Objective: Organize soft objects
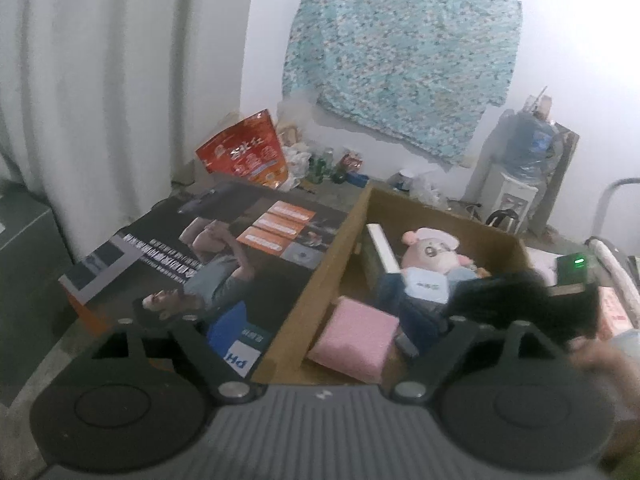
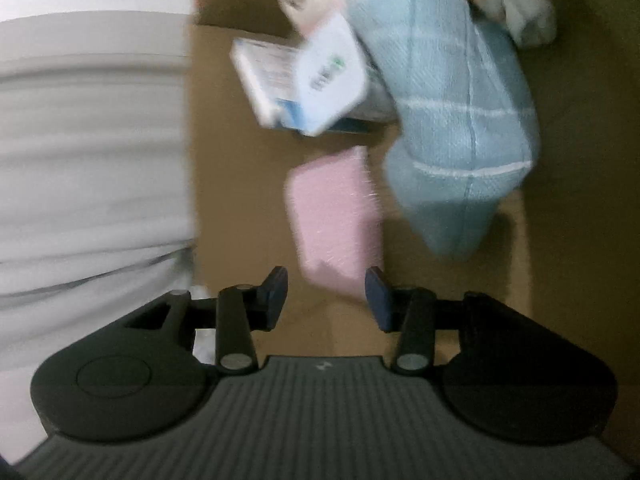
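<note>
A brown cardboard box [image 1: 320,268] holds a pink plush pig [image 1: 430,250], a pink sponge pad [image 1: 354,338], a white-and-blue pack [image 1: 426,286] and a white book-like block [image 1: 382,246]. In the right wrist view my right gripper [image 2: 326,294] is open and empty inside the box [image 2: 224,184], its blue pads just short of the pink sponge pad [image 2: 336,212]; a light blue checked plush [image 2: 456,128] and the white-and-blue pack [image 2: 304,80] lie beyond. In the left wrist view the left gripper's fingers are spread wide at the frame's sides, tips hidden. A dark blurred gripper [image 1: 528,304] reaches into the box.
A printed poster [image 1: 216,256] lies on the table left of the box. A red snack bag [image 1: 246,152], bottles and clutter stand at the back wall. A water dispenser [image 1: 516,168] is at the right. White curtain [image 1: 100,80] hangs left.
</note>
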A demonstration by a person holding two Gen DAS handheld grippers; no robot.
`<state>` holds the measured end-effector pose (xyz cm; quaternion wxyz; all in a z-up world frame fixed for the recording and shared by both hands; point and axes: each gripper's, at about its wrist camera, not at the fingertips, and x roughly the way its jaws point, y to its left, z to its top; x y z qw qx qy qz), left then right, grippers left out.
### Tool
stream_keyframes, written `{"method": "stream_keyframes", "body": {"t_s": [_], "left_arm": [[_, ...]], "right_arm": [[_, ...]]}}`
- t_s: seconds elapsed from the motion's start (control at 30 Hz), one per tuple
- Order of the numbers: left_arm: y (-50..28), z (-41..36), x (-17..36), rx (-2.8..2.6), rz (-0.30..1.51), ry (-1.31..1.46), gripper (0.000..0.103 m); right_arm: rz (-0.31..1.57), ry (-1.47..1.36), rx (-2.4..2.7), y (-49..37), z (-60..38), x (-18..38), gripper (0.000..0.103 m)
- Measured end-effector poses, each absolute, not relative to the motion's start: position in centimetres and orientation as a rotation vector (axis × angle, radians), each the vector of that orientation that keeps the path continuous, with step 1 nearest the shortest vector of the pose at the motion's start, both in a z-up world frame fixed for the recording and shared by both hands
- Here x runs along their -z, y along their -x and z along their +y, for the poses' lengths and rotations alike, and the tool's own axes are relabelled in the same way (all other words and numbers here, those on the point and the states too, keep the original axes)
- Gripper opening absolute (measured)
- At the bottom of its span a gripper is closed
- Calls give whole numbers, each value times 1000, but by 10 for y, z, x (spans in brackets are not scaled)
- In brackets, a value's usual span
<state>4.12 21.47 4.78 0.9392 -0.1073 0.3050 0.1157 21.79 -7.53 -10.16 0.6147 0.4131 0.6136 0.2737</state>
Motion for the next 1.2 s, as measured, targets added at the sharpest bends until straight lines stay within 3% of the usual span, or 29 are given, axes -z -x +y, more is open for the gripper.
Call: {"method": "stream_keyframes", "body": {"t_s": [0.27, 0.6, 0.67, 0.83, 1.2], "left_arm": [[-33, 170, -65, -89, 568, 182, 98], [-38, 69, -67, 190, 581, 59, 101], [-40, 45, -63, 249, 590, 40, 101], [-53, -22, -47, 396, 638, -18, 101], [-98, -123, -26, 517, 711, -150, 101]], "right_arm": [[1192, -1028, -822, -167, -193, 44, 55], [921, -1052, -683, -88, -360, 63, 64], [874, -1044, -615, -71, -395, 66, 71], [784, -1026, -424, -36, -475, 78, 72], [763, -946, -307, -52, -489, 116, 72]]}}
